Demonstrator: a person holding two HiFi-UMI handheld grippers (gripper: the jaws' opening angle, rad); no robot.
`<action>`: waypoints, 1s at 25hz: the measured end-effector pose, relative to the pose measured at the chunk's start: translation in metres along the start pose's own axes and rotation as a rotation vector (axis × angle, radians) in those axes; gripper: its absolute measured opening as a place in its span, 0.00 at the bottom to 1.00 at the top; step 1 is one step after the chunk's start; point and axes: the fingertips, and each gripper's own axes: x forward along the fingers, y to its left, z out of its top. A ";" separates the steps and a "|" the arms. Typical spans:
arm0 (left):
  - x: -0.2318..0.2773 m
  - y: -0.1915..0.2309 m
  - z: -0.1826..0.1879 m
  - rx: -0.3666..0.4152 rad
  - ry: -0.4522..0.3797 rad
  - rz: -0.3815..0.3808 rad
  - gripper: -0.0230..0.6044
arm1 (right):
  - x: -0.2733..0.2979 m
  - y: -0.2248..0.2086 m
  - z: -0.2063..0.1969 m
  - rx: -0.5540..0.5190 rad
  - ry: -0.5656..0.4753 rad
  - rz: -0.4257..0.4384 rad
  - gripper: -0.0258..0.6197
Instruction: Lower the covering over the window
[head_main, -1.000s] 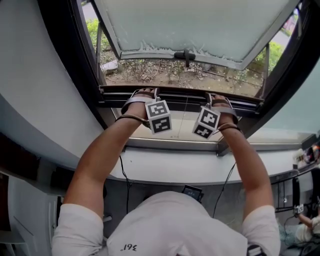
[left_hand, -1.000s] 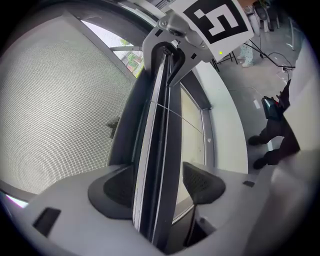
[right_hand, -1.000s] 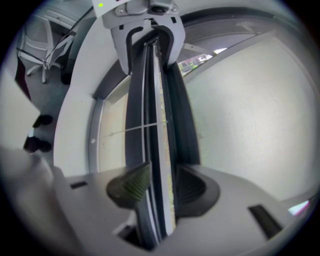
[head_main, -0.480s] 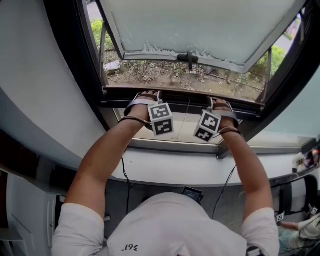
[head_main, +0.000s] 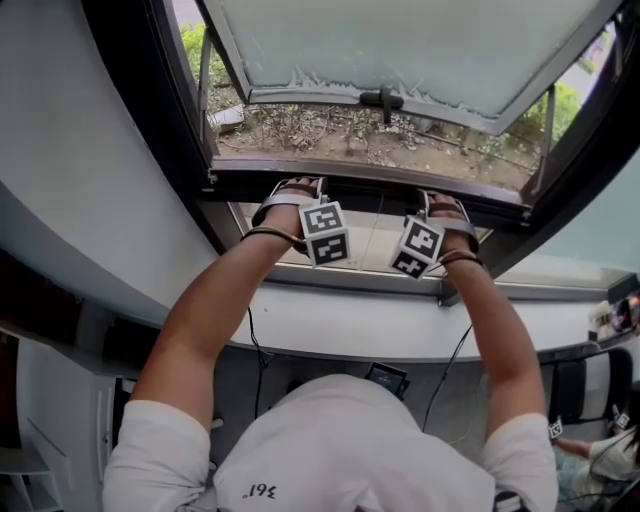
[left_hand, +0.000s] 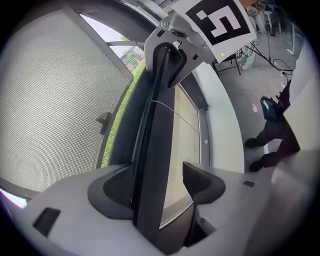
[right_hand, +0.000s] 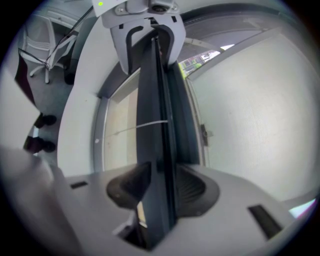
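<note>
Left gripper view, left gripper (left_hand: 159, 181) jaws apart around dark blind bar (left_hand: 154, 135), right gripper (right_hand: 161, 186) clamped on it.

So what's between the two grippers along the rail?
Bare dark rail, with one thin cord crossing near its middle; the head view shows it.

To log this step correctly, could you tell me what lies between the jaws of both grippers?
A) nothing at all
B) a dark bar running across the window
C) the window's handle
B: in each gripper view the bar runs straight between the jaws of the left gripper and the right gripper, while the handle sits further out on the open sash.
</note>
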 end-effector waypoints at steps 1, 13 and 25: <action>0.000 0.000 0.000 0.000 -0.001 -0.002 0.52 | 0.000 -0.001 0.000 0.000 -0.001 0.000 0.28; 0.000 0.001 -0.001 0.009 0.005 0.006 0.51 | 0.000 -0.003 0.000 0.009 0.011 -0.019 0.28; -0.003 -0.003 0.000 0.005 0.010 -0.004 0.51 | -0.004 0.000 -0.001 0.020 0.005 -0.005 0.28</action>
